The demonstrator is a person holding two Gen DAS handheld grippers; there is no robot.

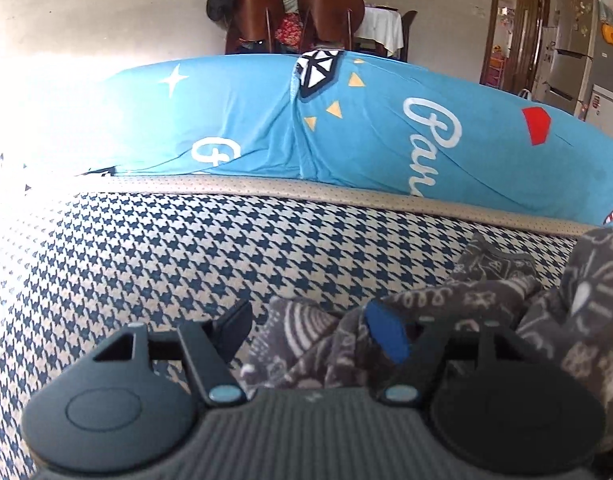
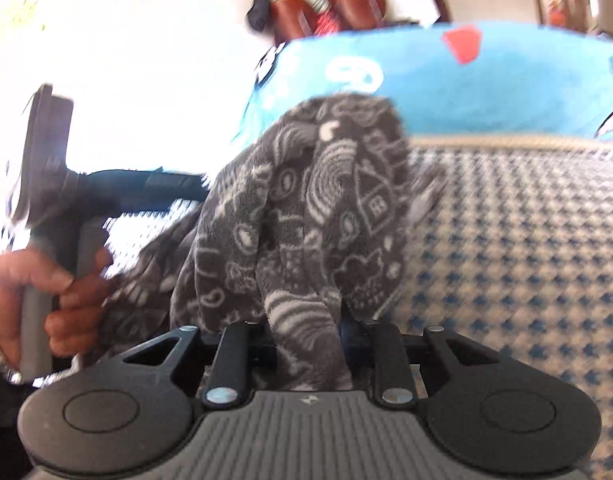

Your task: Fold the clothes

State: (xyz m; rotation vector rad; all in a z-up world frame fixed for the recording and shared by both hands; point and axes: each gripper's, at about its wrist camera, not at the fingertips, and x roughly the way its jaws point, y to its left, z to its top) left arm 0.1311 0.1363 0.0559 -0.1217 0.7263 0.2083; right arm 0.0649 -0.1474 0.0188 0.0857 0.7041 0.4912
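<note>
A grey patterned garment hangs bunched over the checked mattress, clamped in the right claw; the left claw, fingers apart, straddles its lower edge, which trails toward that claw's right.

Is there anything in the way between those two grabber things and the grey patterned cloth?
Nothing visible. The grey patterned cloth is already pinched in the right hand-held gripper, and it lies bunched between the open fingers of the left hand-held gripper.
</note>
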